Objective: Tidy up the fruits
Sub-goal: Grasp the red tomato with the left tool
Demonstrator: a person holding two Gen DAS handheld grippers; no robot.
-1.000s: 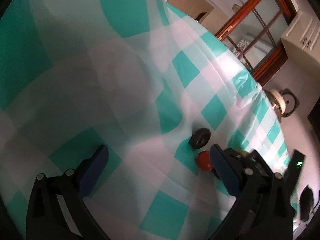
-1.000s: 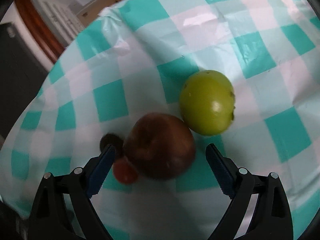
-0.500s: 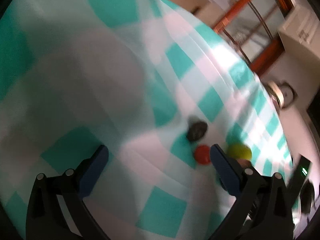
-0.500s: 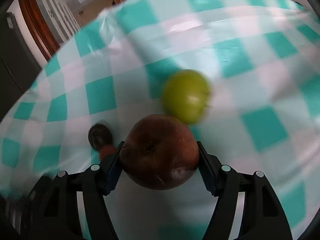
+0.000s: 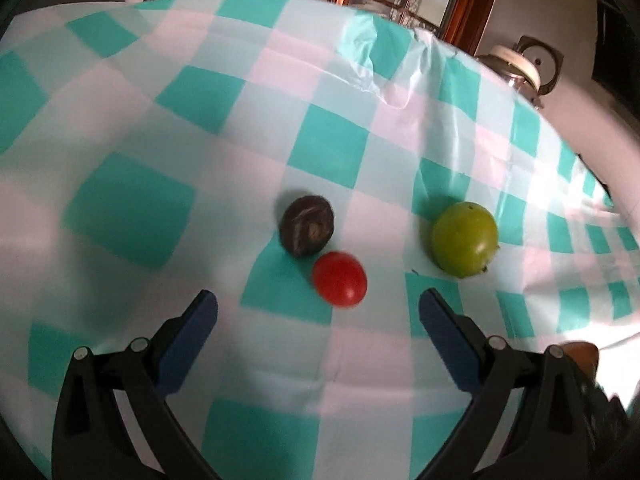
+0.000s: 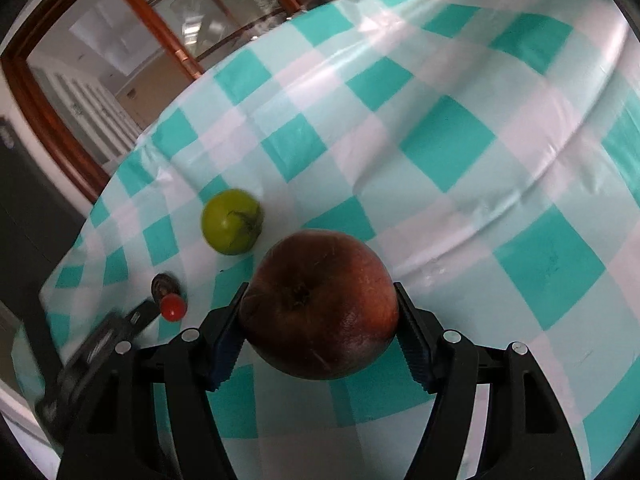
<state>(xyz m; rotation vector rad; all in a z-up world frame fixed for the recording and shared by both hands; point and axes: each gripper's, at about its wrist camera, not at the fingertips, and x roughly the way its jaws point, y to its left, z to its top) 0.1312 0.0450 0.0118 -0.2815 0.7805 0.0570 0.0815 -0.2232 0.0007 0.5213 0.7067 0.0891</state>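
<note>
Four fruits total: the big dark-red apple (image 6: 320,304) is clamped in the right gripper (image 6: 320,336) just above the checked table (image 6: 460,140), while the green fruit (image 5: 464,239), small red tomato (image 5: 339,283) and dark wrinkled fruit (image 5: 307,231) sit on the cloth. Left gripper (image 5: 318,316) is wide open and empty, hanging right in front of the tomato. I'd carry the apple low and level, squeezing around its widest part, and set it down gently so it doesn't roll.
</note>
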